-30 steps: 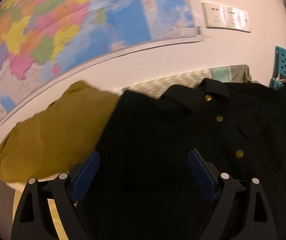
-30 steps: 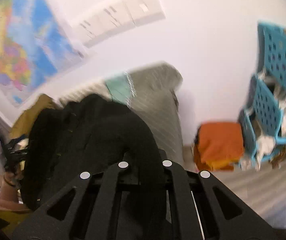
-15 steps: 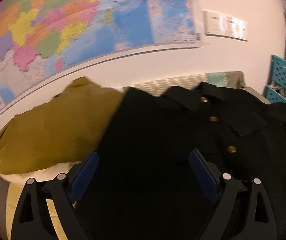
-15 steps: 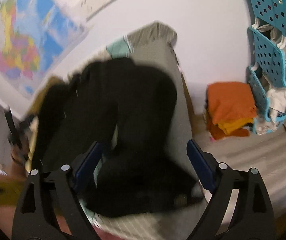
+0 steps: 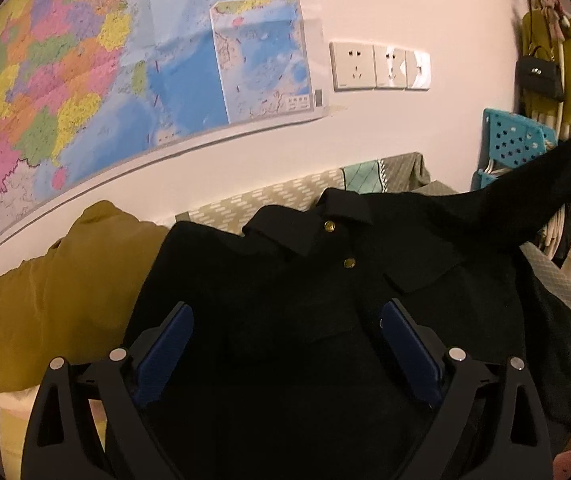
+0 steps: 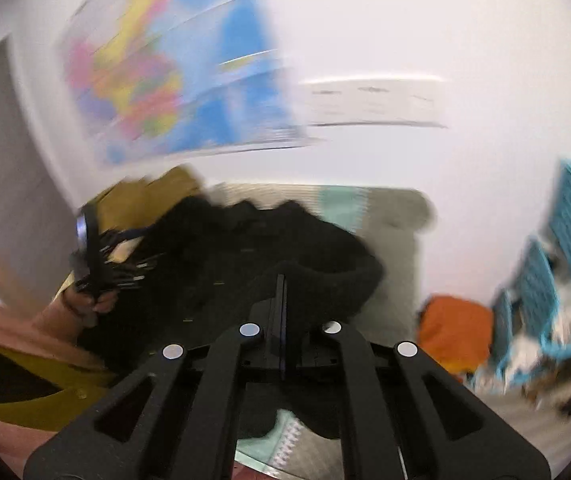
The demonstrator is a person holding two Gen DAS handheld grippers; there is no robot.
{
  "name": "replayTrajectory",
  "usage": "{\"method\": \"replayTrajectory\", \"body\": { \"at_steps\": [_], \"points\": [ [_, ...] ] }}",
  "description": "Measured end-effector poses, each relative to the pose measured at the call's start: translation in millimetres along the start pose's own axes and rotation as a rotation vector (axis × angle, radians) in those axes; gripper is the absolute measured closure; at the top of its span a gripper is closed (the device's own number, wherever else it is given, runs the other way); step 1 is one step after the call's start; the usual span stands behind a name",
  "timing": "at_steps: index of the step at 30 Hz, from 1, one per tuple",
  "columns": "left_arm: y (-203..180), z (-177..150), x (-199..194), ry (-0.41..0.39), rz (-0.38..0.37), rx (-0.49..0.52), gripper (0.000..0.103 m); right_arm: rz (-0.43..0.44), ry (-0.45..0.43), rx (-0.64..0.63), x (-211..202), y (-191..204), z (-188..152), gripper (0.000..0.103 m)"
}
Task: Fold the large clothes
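1. At the far left of the left wrist view, a mustard-yellow garment [image 5: 45, 300] lies bunched against the wall, just beside the black shirt's shoulder.
2. Above it, a coloured wall map [image 5: 125, 60] covers the upper left of the wall.
3. The left gripper [image 5: 285, 344] hovers over the lower middle of the black shirt, its blue-padded jaws spread wide apart with nothing between them.
4. The black button-up shirt [image 5: 305, 320] lies front-up on a patterned grey-green bedcover [image 5: 265, 204], collar toward the wall, with two gold buttons [image 5: 329, 226] visible below the collar and flap pockets on the chest.
5. To the right of the map, a row of white wall sockets [image 5: 379, 66] sits on the wall.
6. At the right, the shirt's sleeve [image 5: 545, 184] is lifted off the bed and stretches up and out toward the frame's right edge.
7. Behind the sleeve, a turquoise perforated plastic rack [image 5: 513, 144] stands by the wall, and a black handbag [image 5: 539, 78] hangs above it among yellow-green clothes.
8. In the blurred right wrist view, the person's left hand [image 6: 85, 300] appears at the left, holding the other tool over the shirt.
9. The right gripper [image 6: 281, 300] has its jaws pressed together on the black sleeve cloth, which loops over and beyond the fingertips.
10. Further right, a stack of orange folded clothes [image 6: 455, 332] rests on the floor, near the turquoise rack.
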State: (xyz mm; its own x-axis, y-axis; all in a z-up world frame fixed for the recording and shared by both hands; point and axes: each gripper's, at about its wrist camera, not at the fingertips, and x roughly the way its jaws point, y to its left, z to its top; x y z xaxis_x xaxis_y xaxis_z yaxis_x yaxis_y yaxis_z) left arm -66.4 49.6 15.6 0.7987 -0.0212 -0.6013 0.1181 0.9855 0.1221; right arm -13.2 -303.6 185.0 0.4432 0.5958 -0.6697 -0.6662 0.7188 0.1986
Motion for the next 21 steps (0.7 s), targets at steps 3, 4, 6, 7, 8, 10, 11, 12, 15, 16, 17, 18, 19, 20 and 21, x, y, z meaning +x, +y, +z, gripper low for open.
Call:
{"method": "replayTrajectory", "body": {
  "at_steps": [3, 4, 6, 7, 8, 10, 11, 12, 15, 16, 17, 18, 19, 20, 21],
  "points": [
    [8, 0, -4, -0.012, -0.013, -0.014, 0.011, 0.071, 0.128, -0.124, 59, 49, 23, 0.100],
    [11, 0, -5, -0.013, -0.019, -0.018, 0.011, 0.089, 0.158, -0.142, 76, 58, 25, 0.100],
    [19, -3, -8, -0.015, -0.024, -0.029, 0.011, 0.156, 0.252, -0.164, 125, 78, 24, 0.099],
    [22, -5, -10, -0.016, -0.021, -0.031, 0.011, 0.177, 0.300, -0.166, 153, 85, 21, 0.099],
    [25, -7, -11, -0.016, -0.020, -0.031, 0.011, 0.199, 0.330, -0.164, 171, 89, 17, 0.099],
    [31, -12, -13, -0.013, -0.013, -0.029, 0.011, 0.225, 0.396, -0.146, 215, 95, 9, 0.095],
    [34, -15, -14, -0.010, -0.012, -0.030, 0.010, 0.249, 0.409, -0.114, 231, 96, 6, 0.093],
    [37, -17, -13, -0.003, -0.015, -0.035, 0.010, 0.280, 0.433, -0.069, 250, 94, 4, 0.088],
    [42, -22, -8, 0.021, -0.034, -0.055, 0.010, 0.281, 0.454, 0.014, 276, 90, 2, 0.039],
    [43, -24, -6, 0.026, -0.038, -0.058, 0.010, 0.253, 0.445, 0.004, 274, 87, 1, 0.035],
    [43, -26, -5, 0.029, -0.043, -0.057, 0.010, 0.226, 0.431, -0.002, 269, 84, 0, 0.035],
    [42, -28, -4, 0.031, -0.050, -0.055, 0.010, 0.209, 0.412, 0.014, 255, 75, -1, 0.030],
    [42, -30, -3, 0.032, -0.057, -0.051, 0.010, 0.201, 0.378, 0.033, 238, 65, -3, 0.023],
    [41, -32, -2, 0.033, -0.062, -0.050, 0.010, 0.192, 0.347, 0.042, 224, 58, -6, 0.017],
    [41, -33, -1, 0.036, -0.069, -0.049, 0.010, 0.171, 0.308, 0.038, 202, 50, -13, 0.009]
  ]
}}
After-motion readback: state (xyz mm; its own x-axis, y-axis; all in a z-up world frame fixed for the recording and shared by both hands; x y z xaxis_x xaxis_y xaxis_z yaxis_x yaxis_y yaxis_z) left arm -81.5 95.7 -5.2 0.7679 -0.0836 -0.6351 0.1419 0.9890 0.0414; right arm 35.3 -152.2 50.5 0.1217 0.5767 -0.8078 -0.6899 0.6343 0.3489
